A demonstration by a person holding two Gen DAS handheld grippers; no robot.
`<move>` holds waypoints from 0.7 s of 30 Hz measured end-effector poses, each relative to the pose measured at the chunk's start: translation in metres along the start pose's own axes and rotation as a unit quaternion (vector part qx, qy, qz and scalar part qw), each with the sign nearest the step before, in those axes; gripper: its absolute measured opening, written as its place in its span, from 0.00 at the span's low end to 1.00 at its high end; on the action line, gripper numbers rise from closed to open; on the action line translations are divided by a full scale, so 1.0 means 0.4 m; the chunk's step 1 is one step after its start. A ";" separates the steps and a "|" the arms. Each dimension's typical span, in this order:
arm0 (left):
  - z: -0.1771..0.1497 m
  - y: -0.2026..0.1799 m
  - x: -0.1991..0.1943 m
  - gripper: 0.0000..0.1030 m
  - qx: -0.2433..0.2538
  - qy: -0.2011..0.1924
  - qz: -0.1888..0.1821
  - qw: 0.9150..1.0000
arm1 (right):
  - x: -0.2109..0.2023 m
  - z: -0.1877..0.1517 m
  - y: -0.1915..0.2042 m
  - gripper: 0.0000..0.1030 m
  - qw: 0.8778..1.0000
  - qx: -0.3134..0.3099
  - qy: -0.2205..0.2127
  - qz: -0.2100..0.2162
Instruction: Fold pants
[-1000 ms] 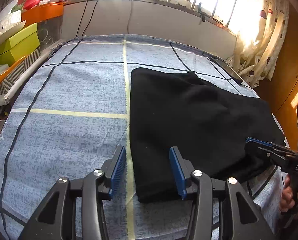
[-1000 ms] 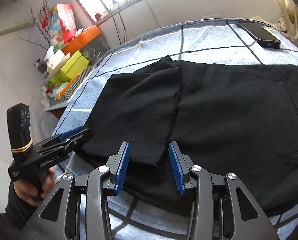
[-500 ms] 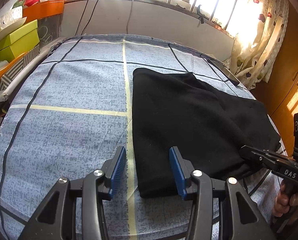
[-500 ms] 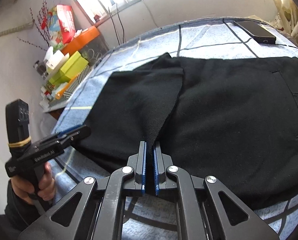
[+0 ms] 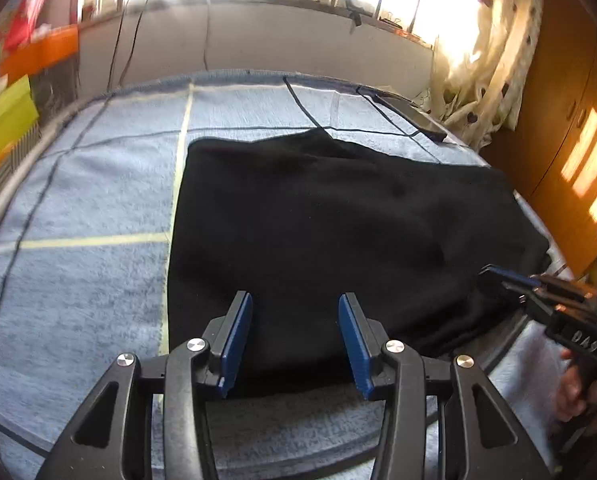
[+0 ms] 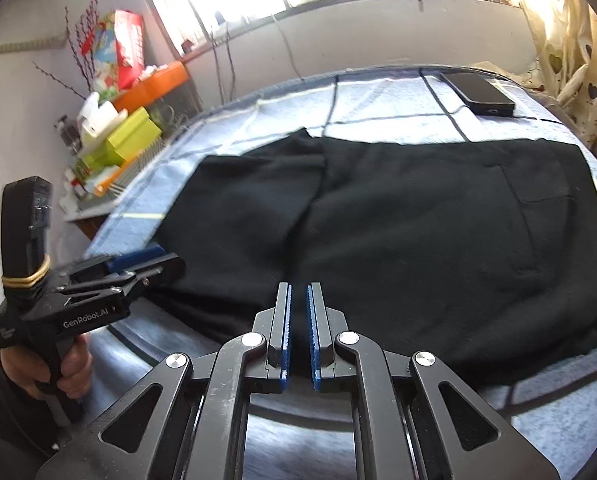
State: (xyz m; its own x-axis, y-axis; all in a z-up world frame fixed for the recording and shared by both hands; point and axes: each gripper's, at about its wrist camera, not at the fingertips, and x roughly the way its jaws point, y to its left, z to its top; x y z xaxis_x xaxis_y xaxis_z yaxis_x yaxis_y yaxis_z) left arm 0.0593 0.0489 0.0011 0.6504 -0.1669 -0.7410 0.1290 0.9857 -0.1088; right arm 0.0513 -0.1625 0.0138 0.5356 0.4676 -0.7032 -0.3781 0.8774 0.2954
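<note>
The black pants (image 6: 398, 232) lie flat on a bed (image 5: 90, 272) covered in a blue sheet with dark and pale yellow lines. They take up the right half of the bed in the left wrist view, their left edge running just beside a pale yellow stripe. One layer is folded over on the left part of the garment, its free edge running as a slanting line from the far side toward the near edge. A pocket seam shows on the right part.

The right gripper (image 6: 298, 332) sits at the near edge of the pants with its blue pads almost together. Its jaws have just been closing, and the free edge of the folded layer runs down into the narrow gap between them, so it is clenched on the pants. The left gripper (image 5: 294, 340) hangs over the near left corner of the pants with its jaws spread and nothing pinched between the pads. A hand (image 6: 46, 368) holds its handle.

A dark phone (image 6: 478, 94) lies at the far right of the bed, apart from the pants. Green and orange boxes (image 6: 134, 136) are stacked beyond the left side, and a patterned curtain (image 5: 486, 64) hangs at the far right below the window.
</note>
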 end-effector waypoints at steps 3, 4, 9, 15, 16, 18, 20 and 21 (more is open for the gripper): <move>0.006 -0.025 -0.003 0.46 0.021 0.007 0.007 1.000 | -0.009 -0.009 -0.018 0.08 1.000 -0.002 0.002 -0.025; 0.011 -0.028 -0.004 0.46 0.019 0.010 -0.007 1.000 | -0.016 -0.009 -0.023 0.08 1.000 -0.003 -0.001 -0.031; 0.063 -0.073 0.008 0.46 0.035 0.000 -0.008 0.999 | -0.045 -0.007 -0.037 0.15 0.998 -0.016 -0.019 -0.060; 0.132 -0.138 0.071 0.46 0.049 -0.010 0.005 0.999 | -0.062 -0.007 -0.073 0.22 0.996 -0.019 -0.019 -0.090; 0.137 -0.145 0.086 0.46 0.050 -0.005 0.006 0.999 | -0.064 -0.007 -0.081 0.22 0.995 -0.017 -0.020 -0.092; 0.141 -0.158 0.120 0.46 0.052 0.009 0.010 0.999 | -0.068 -0.008 -0.095 0.22 0.994 -0.014 -0.019 -0.102; 0.131 -0.169 0.140 0.46 0.057 0.017 0.016 0.998 | -0.069 -0.007 -0.109 0.22 0.993 -0.013 -0.018 -0.115; 0.127 -0.176 0.138 0.46 0.063 0.006 0.021 0.998 | -0.070 -0.006 -0.115 0.22 0.993 -0.011 -0.018 -0.117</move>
State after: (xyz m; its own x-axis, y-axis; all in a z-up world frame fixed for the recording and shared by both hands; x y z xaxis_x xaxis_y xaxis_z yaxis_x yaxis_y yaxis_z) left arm 0.1241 -0.0311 0.0014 0.6481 -0.1237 -0.7515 0.1952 0.9807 0.0070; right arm 0.0517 -0.2162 0.0184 0.6366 0.2544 -0.7280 -0.2556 0.9603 0.1120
